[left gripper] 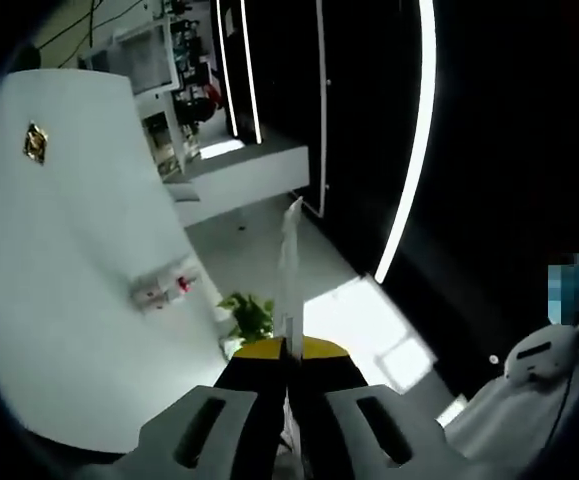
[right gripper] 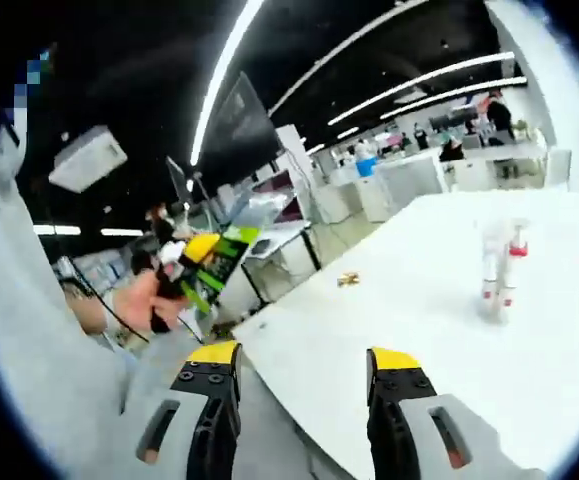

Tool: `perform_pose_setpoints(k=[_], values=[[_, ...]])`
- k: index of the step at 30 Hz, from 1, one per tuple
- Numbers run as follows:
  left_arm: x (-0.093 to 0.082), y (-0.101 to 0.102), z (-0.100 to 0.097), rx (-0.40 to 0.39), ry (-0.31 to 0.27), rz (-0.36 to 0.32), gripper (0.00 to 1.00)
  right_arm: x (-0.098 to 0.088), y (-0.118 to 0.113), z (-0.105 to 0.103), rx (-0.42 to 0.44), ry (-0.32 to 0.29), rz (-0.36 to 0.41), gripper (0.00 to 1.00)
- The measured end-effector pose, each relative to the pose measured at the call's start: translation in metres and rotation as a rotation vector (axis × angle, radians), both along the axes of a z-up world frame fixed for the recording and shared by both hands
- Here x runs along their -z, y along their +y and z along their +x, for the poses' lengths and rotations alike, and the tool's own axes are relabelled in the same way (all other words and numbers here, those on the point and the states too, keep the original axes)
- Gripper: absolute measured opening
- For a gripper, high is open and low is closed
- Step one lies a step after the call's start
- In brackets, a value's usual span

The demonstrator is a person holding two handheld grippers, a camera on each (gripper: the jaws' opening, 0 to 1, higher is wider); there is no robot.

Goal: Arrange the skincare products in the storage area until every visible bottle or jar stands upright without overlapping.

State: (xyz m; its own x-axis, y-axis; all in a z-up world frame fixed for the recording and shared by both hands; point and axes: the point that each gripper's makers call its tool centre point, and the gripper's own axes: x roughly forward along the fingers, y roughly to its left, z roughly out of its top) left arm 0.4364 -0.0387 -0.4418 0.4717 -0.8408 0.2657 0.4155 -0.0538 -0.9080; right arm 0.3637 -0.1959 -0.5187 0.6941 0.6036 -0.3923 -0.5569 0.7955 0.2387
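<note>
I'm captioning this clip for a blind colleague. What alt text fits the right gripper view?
The right gripper, fingers open and empty, hovers at the edge of a white table where two clear bottles with red accents stand upright together. A small gold object lies farther back, and the left gripper is raised off to the left.
</note>
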Motion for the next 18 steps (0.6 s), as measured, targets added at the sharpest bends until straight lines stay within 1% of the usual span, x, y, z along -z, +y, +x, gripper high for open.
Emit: perform_pose_setpoints(k=[1,2,3,5,6,8,9,10,13,14,15,16,17,18], values=[[-0.002,-0.001,0.004,-0.003,0.004,-0.001,0.0,0.002,-0.001,-0.001,0.001,-0.001,-0.015,0.53],[-0.006,-0.003,0.01,-0.003,0.001,0.003,0.0,0.009,-0.006,-0.004,0.031,-0.002,-0.068,0.56],[-0.008,-0.005,0.015,-0.003,0.001,0.005,0.0,0.011,-0.01,-0.004,0.055,-0.016,-0.1,0.58],[-0.013,-0.009,0.026,-0.002,0.007,0.017,0.0,0.017,-0.015,-0.005,0.079,-0.05,-0.177,0.56],[-0.016,-0.012,0.035,-0.005,0.031,0.026,0.0,0.022,-0.02,-0.005,0.091,-0.077,-0.26,0.54],[-0.021,-0.015,0.044,0.005,0.045,0.037,0.0,0.032,-0.022,-0.006,0.071,-0.102,-0.362,0.5],[-0.028,-0.019,0.048,0.009,0.058,0.044,0.0,0.037,-0.019,-0.008,0.048,-0.114,-0.397,0.49],[-0.036,-0.022,0.052,0.013,0.057,0.055,0.0,0.04,-0.011,-0.01,0.042,-0.113,-0.362,0.45],[-0.048,-0.021,0.061,0.003,0.069,0.075,0.0,0.047,-0.011,-0.007,0.061,-0.107,-0.351,0.37],[-0.055,-0.02,0.063,0.003,0.06,0.075,0.0,0.054,-0.02,-0.006,0.08,-0.083,-0.413,0.35],[-0.062,-0.018,0.065,0.004,0.059,0.066,0.0,0.051,-0.024,-0.003,0.092,-0.105,-0.43,0.34],[-0.064,-0.018,0.065,0.002,0.058,0.063,0.0,0.05,-0.028,-0.001,0.098,-0.124,-0.458,0.3],[-0.066,-0.016,0.066,-0.006,0.06,0.054,0.0,0.051,-0.03,-0.001,0.099,-0.127,-0.471,0.26],[-0.07,-0.014,0.071,-0.019,0.065,0.041,0.0,0.051,-0.037,0.0,0.112,-0.146,-0.509,0.21]])
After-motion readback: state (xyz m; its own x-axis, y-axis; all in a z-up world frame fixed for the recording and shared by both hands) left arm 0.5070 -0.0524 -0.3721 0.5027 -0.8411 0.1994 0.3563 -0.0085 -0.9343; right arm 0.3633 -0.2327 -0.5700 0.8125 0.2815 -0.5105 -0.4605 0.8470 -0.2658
